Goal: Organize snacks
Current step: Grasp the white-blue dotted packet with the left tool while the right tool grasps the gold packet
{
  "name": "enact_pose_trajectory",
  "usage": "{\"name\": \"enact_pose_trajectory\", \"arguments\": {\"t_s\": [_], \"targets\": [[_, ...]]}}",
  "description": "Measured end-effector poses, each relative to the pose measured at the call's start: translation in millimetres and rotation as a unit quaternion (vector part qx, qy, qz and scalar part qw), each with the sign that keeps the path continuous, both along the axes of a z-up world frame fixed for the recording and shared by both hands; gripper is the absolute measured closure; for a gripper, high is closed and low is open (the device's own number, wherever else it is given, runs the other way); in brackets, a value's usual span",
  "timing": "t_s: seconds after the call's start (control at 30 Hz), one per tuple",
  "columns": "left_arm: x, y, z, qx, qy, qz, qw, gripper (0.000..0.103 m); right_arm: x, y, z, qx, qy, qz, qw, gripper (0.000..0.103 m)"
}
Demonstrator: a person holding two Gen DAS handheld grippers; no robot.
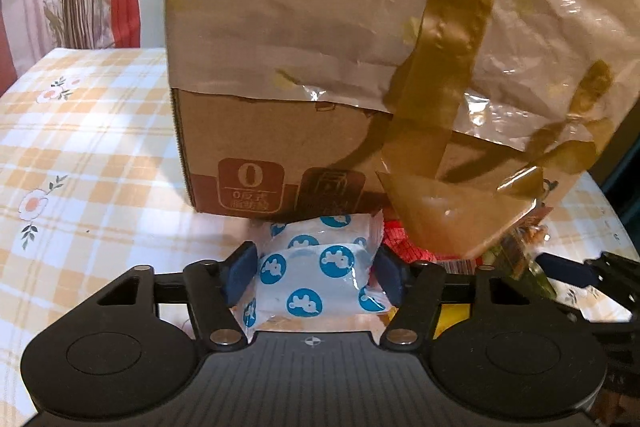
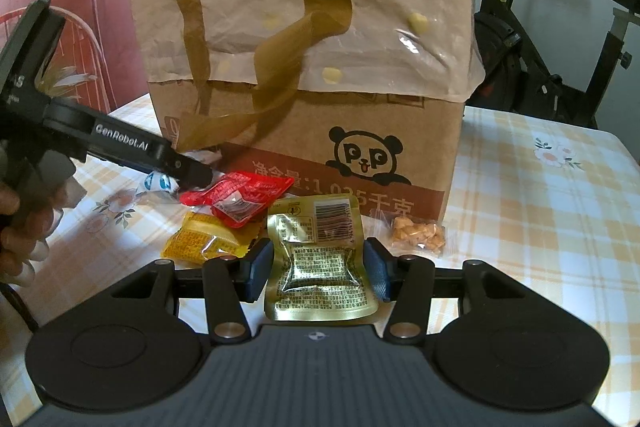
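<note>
The main risk sits with the left gripper (image 1: 314, 267): its pads are pressed against the sides of a soft white packet with blue dots (image 1: 316, 269), and such a pillow-like wrapper can squash or slide out if the squeeze is uneven — I judge it could drop back among the other snacks lying just in front of the cardboard box (image 2: 320, 131). A second hazard is the loose bag (image 1: 340, 7) draped over the top of that box, with its brown handles (image 1: 436, 67) hanging down the front; a lifted gripper could snag one and drag the bag off. The left claw is closed to about the packet's width and has hold of it, right at the foot of the box. The right gripper (image 2: 318, 267) stands around a gold packet (image 2: 316, 263), also just in front of the box; its jaws are part open, and a thin gap shows on either side, so I read it as not yet gripping — closing off-centre could crumple the foil edge. Beside the gold packet lie a red packet (image 2: 236, 197), a yellow packet (image 2: 200, 239) and a clear packet of orange pieces (image 2: 418, 233), all near the box on the checked tablecloth (image 2: 540, 207).
</note>
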State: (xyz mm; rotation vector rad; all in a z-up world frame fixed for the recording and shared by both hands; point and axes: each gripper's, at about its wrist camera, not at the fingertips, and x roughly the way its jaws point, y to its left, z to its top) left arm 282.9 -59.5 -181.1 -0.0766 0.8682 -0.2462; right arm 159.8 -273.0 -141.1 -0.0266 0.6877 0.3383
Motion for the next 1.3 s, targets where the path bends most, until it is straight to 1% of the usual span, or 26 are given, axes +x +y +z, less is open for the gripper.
{"name": "enact_pose_trajectory", "arguments": {"t_s": [0.17,0.3,0.47,0.7,0.9,0.97,1.0,1.1,1.3], "targets": [[-23.9,17.2,0.2,-0.02,0.005,0.009,0.9998,0.038,1.0,0.4,-0.1,-0.001,0.003,0.0,1.0,0.051],[-40.0,23.1,-0.2,-0.011,0.004,0.011,0.9999,0.038,1.7,0.1,-0.3,-0.001,0.004,-0.001,1.0,0.051],[-45.5,19.7,0.7,0.0,0.002,0.011,0.9999,0.038,3.0,2.1,-1.1,-0.009,0.007,-0.001,1.0,0.051],[-59.8,18.8,0.4,-0.007,0.0,0.011,0.9999,0.039,-0.4,4.9,-0.7,-0.02,-0.001,-0.01,1.0,0.051],[-61.7,29.3,7.1,-0.016,-0.01,0.016,0.9997,0.042,-6.7,7.0,4.3,-0.034,-0.011,-0.022,0.999,0.051],[-63.1,30.7,10.5,-0.018,-0.017,0.015,0.9996,0.046,-11.9,7.2,6.5,-0.038,-0.01,-0.025,0.999,0.051],[-63.7,30.6,12.3,-0.019,-0.021,0.013,0.9995,0.049,-16.5,6.8,8.5,-0.035,-0.011,-0.027,0.999,0.051],[-65.2,28.4,16.6,-0.022,-0.028,0.005,0.9993,0.054,-29.7,3.0,17.5,-0.019,-0.018,-0.031,0.999,0.051],[-68.6,29.0,18.6,-0.035,-0.037,-0.005,0.9987,0.057,-40.9,5.4,34.3,-0.011,-0.038,-0.028,0.999,0.051]]}}
